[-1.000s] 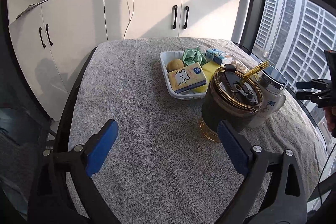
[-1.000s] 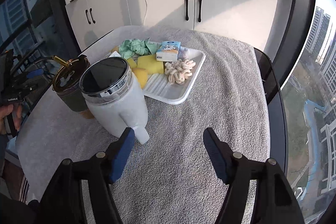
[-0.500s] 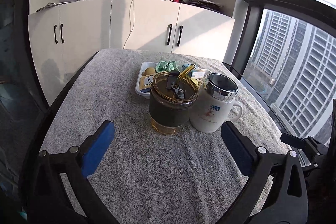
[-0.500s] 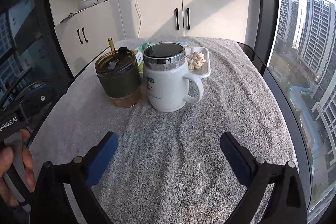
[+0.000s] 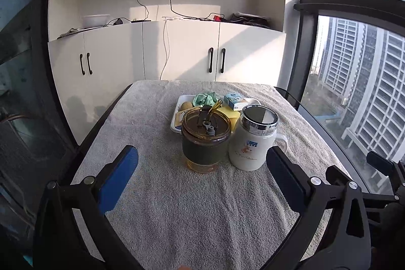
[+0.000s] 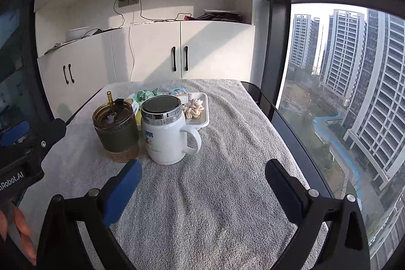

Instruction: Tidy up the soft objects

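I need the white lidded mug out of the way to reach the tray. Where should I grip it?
Probably across the white lidded mug's upright round body, from the near side with the right gripper; its handle juts right and the green-sleeved glass tumbler crowds its left.

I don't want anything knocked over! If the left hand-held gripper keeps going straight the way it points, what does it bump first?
Most likely the amber tumbler: it stands nearly dead ahead of the open left hand-held gripper. The white mug sits just right of that line. Depth is hard to judge, so the towel could come first.
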`<move>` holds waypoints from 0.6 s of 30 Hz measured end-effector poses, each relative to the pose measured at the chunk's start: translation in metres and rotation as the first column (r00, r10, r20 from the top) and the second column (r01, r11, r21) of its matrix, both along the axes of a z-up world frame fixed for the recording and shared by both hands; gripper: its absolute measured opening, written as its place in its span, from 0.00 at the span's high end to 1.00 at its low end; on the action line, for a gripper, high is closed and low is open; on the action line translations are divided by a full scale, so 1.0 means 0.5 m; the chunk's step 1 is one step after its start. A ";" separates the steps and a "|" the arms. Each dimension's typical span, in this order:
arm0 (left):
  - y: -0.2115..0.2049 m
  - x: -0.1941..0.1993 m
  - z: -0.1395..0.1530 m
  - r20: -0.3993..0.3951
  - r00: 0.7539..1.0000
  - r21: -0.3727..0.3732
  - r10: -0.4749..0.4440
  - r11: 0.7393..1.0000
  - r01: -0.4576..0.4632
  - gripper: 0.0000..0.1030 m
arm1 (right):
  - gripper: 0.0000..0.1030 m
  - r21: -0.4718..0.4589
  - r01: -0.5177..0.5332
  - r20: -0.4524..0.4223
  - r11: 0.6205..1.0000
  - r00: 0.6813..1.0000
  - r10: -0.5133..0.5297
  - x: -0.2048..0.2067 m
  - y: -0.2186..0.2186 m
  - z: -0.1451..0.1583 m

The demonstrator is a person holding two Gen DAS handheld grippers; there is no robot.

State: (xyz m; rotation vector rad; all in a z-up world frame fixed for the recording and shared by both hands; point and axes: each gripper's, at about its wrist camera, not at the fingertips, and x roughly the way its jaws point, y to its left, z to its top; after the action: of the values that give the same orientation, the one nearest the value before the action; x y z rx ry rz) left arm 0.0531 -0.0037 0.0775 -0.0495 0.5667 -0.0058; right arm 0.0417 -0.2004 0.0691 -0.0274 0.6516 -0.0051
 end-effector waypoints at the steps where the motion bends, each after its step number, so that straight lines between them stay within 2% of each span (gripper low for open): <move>1: -0.002 -0.002 -0.003 -0.006 1.000 0.002 0.002 1.000 -0.002 0.00 | 0.03 -0.001 0.001 -0.004 1.000 1.000 -0.001 0.000 -0.001 0.000; 7: -0.013 -0.005 -0.020 -0.035 0.999 0.024 0.007 1.000 -0.006 0.00 | 0.03 0.001 -0.007 -0.010 1.000 1.000 0.007 -0.005 -0.002 -0.002; 12: -0.020 -0.004 -0.022 -0.038 0.997 0.087 0.068 0.994 -0.064 0.00 | 0.03 0.000 -0.008 -0.011 1.000 1.000 0.008 -0.003 -0.001 -0.004; 18: -0.007 0.010 -0.036 -0.084 0.993 0.053 0.088 0.995 -0.083 0.00 | 0.03 -0.009 -0.005 -0.016 1.000 1.000 0.005 -0.005 -0.002 -0.004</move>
State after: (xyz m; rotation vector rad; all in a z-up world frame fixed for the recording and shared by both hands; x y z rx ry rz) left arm 0.0580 -0.0071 0.0596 -0.0257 0.6503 0.0942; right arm 0.0392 -0.2012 0.0669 -0.0374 0.6675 -0.0029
